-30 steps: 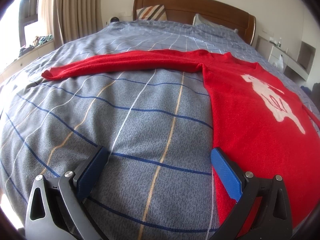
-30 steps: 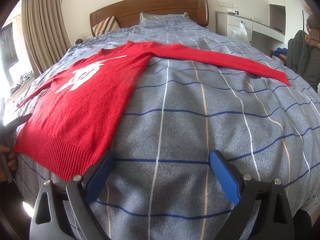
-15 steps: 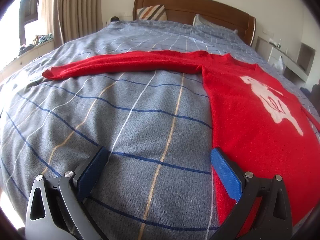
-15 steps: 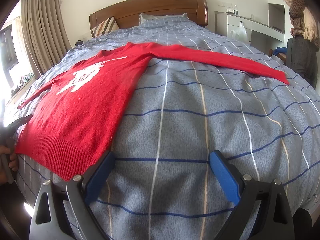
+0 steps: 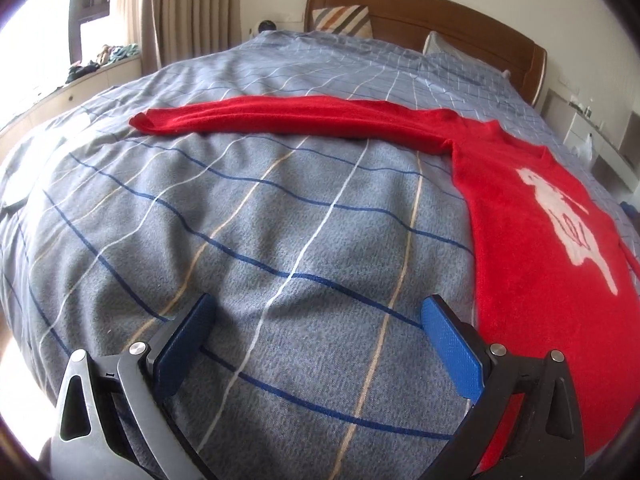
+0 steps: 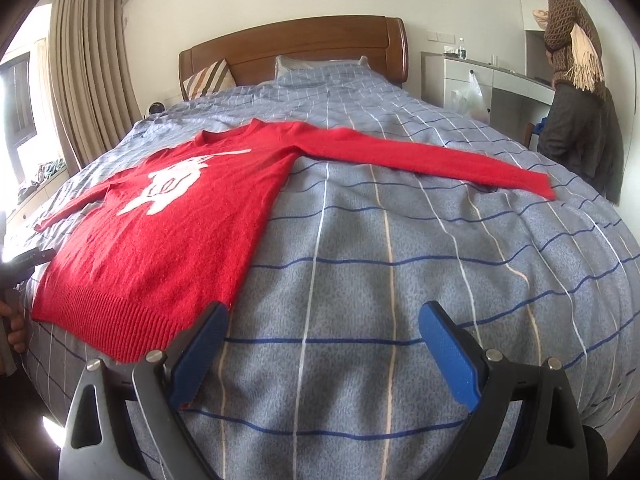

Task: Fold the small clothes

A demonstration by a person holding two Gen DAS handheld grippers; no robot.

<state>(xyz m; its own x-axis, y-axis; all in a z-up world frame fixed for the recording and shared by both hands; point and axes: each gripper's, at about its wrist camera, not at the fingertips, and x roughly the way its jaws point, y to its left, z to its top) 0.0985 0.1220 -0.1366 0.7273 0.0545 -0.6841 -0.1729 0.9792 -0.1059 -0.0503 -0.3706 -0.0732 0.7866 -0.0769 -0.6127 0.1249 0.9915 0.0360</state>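
A red sweater [image 5: 532, 240] with a white animal figure lies flat on the bed, both sleeves stretched out sideways. In the left wrist view its body is at the right and one sleeve [image 5: 280, 120] runs to the left. In the right wrist view the sweater body [image 6: 168, 224] is at the left and the other sleeve [image 6: 440, 160] runs to the right. My left gripper [image 5: 316, 316] is open and empty over the bedspread, left of the sweater's side edge. My right gripper [image 6: 322, 320] is open and empty, just right of the ribbed hem corner [image 6: 132, 328].
The bed has a grey-blue checked bedspread [image 5: 240, 240], a wooden headboard [image 6: 296, 48] and pillows [image 6: 208, 78]. A person [image 6: 572, 80] stands at a white cabinet [image 6: 492, 84] at the right. Curtains [image 5: 188, 8] and a window ledge are at the left.
Both grippers have risen and pulled back a little, so the sweater sits further off in both views. The person at the right has come into fuller view. The jaws stay open.
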